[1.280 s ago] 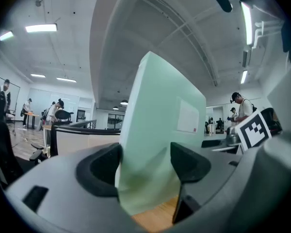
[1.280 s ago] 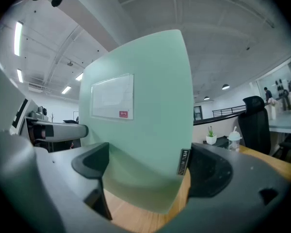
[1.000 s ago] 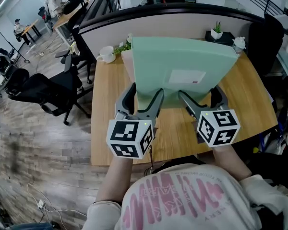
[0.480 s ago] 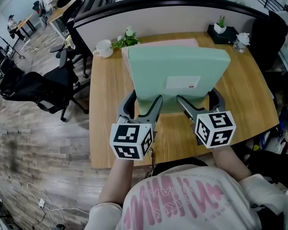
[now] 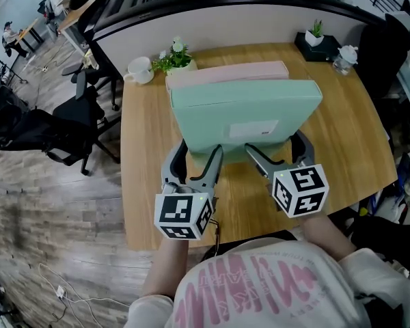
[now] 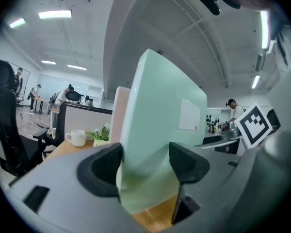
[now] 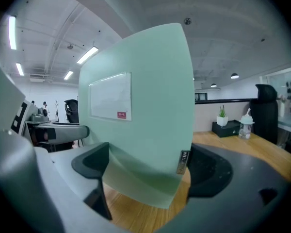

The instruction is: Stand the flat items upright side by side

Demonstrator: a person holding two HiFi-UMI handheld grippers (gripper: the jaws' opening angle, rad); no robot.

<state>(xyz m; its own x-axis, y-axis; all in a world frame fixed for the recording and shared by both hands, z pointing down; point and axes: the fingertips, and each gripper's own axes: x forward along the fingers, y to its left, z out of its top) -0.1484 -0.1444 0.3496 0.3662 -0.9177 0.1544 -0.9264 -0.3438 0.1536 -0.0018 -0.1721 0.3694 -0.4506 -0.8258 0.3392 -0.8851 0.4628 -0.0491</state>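
Green pad [image 5: 242, 118], just in front of upright pink pad [image 5: 225, 72], is clamped low by fingers of left gripper [image 5: 201, 157] and right gripper [image 5: 277, 149]; released tilted, it may be toppled onto the tabletop [image 5: 147, 149].

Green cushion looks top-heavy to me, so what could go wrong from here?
The left gripper, fingers just closing further, and right gripper pinch the green cushion only at its lower edge, so it may flop. The pink cushion stands close behind; a bump could topple it toward the mug and plant.
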